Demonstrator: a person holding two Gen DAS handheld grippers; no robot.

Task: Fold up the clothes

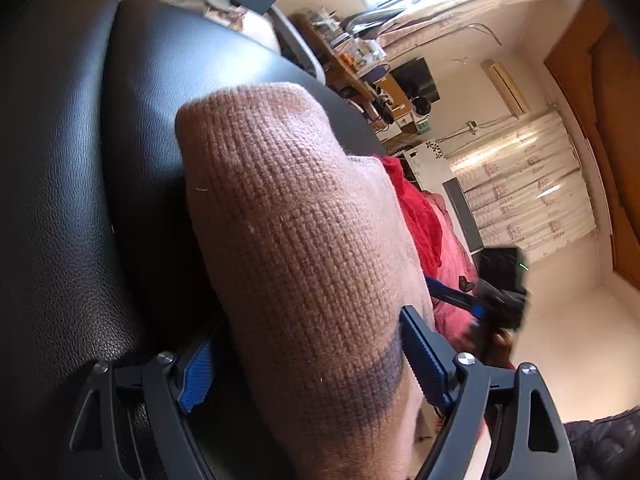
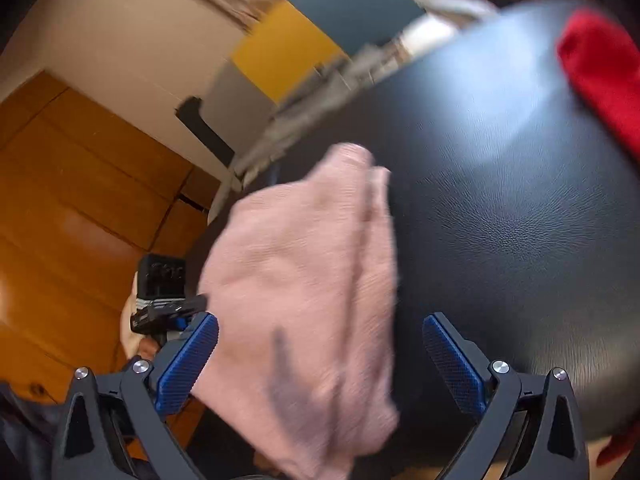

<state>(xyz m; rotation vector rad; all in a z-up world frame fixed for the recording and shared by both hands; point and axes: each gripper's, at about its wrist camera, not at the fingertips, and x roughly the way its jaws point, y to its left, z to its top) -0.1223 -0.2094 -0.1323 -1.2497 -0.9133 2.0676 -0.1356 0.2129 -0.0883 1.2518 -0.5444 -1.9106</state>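
A pink knitted garment (image 1: 296, 240) lies bunched on a black leather cushion (image 1: 80, 160). It runs between the fingers of my left gripper (image 1: 310, 366). The jaws stand wide; the right pad (image 1: 424, 356) touches the knit, while a dark gap shows beside the left pad (image 1: 198, 376). In the right wrist view the same pink garment (image 2: 304, 280), blurred, sits between the spread fingers of my right gripper (image 2: 322, 364), clear of its right pad (image 2: 456, 364). Each gripper shows in the other's view: the right gripper (image 1: 500, 292) and the left gripper (image 2: 160, 312).
A red garment (image 1: 416, 208) lies behind the pink one and appears as the red cloth (image 2: 600, 72) at the cushion's far edge. The leather cushion (image 2: 500, 200) spreads to the right. Wooden doors (image 2: 60, 200), a cluttered desk (image 1: 360, 60) and curtains (image 1: 520, 184) surround the area.
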